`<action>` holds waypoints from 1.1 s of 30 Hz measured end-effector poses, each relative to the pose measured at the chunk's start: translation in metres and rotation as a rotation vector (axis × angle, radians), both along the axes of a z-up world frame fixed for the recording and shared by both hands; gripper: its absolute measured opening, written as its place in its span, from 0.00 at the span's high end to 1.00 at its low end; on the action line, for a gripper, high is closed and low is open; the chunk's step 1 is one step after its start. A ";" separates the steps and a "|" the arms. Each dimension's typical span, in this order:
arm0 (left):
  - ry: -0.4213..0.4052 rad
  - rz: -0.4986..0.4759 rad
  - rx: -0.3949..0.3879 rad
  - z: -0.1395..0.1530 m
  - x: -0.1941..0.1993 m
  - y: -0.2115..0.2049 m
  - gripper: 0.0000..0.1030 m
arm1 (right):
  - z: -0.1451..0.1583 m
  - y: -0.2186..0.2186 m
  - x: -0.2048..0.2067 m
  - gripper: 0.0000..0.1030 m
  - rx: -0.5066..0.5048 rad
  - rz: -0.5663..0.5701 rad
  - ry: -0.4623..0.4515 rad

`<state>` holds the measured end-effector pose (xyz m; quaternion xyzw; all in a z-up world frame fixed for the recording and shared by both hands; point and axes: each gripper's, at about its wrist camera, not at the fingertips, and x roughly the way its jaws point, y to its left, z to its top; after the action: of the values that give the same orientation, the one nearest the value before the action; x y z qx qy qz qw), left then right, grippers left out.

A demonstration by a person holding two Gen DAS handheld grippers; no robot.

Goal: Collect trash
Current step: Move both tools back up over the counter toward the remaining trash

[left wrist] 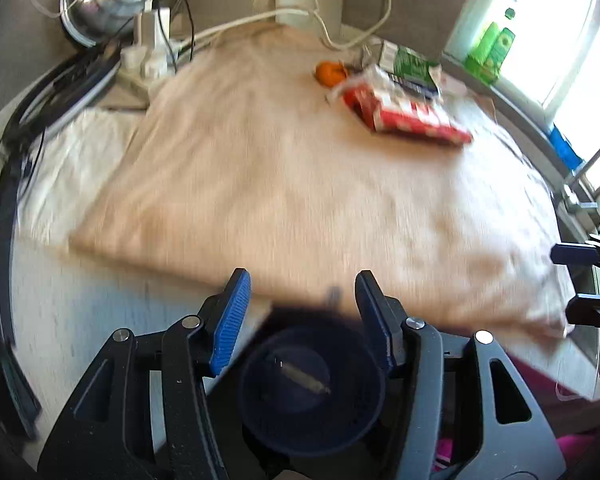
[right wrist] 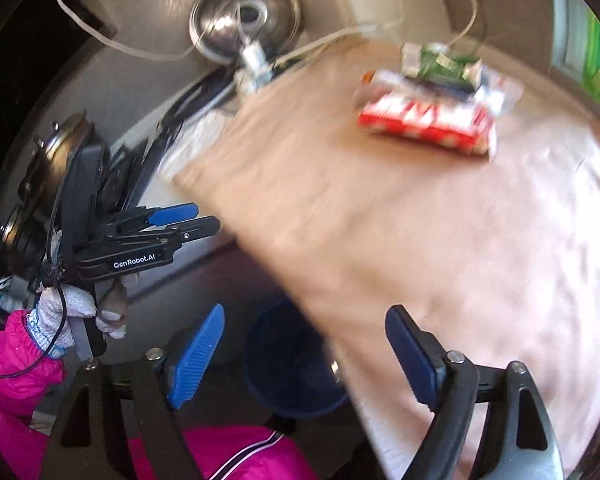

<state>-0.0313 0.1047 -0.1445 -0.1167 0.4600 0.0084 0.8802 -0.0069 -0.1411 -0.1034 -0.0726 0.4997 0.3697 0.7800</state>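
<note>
A red and white carton (left wrist: pixel 410 114) lies at the far side of the cloth-covered table (left wrist: pixel 280 184), with a green and white carton (left wrist: pixel 410 65) behind it and an orange peel (left wrist: pixel 330 72) to its left. The cartons also show in the right wrist view: the red one (right wrist: pixel 424 122), the green one (right wrist: pixel 440 60). A dark blue bin (left wrist: pixel 310 384) stands below the table's near edge, under my open, empty left gripper (left wrist: pixel 300 308); the bin shows in the right wrist view (right wrist: pixel 288 364) too. My right gripper (right wrist: pixel 304 356) is open and empty above the table's corner.
A power strip with plugs (left wrist: pixel 148 60) and white cables sit at the table's far left. A steel pot lid (left wrist: pixel 104 0) leans behind it. Green bottles (left wrist: pixel 496 44) stand on the windowsill at right. Black strips (left wrist: pixel 8 216) run along the left edge.
</note>
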 end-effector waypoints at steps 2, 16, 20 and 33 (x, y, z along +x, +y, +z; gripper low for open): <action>-0.014 0.007 -0.013 0.005 0.018 0.005 0.46 | 0.009 -0.005 0.014 0.16 0.000 -0.019 -0.021; -0.058 -0.018 -0.050 0.024 0.152 0.011 0.45 | 0.019 0.012 0.109 0.13 -0.091 0.040 -0.184; -0.056 -0.004 -0.077 0.024 0.189 0.017 0.45 | 0.013 0.027 0.130 0.13 -0.134 0.085 -0.215; 0.049 -0.027 -0.129 -0.010 0.282 0.016 0.45 | -0.010 0.056 0.186 0.13 -0.163 0.195 -0.191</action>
<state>0.2512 0.1208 -0.1544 -0.1668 0.4823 -0.0305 0.8594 0.1791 -0.0848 -0.1137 -0.2185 0.4424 0.3932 0.7759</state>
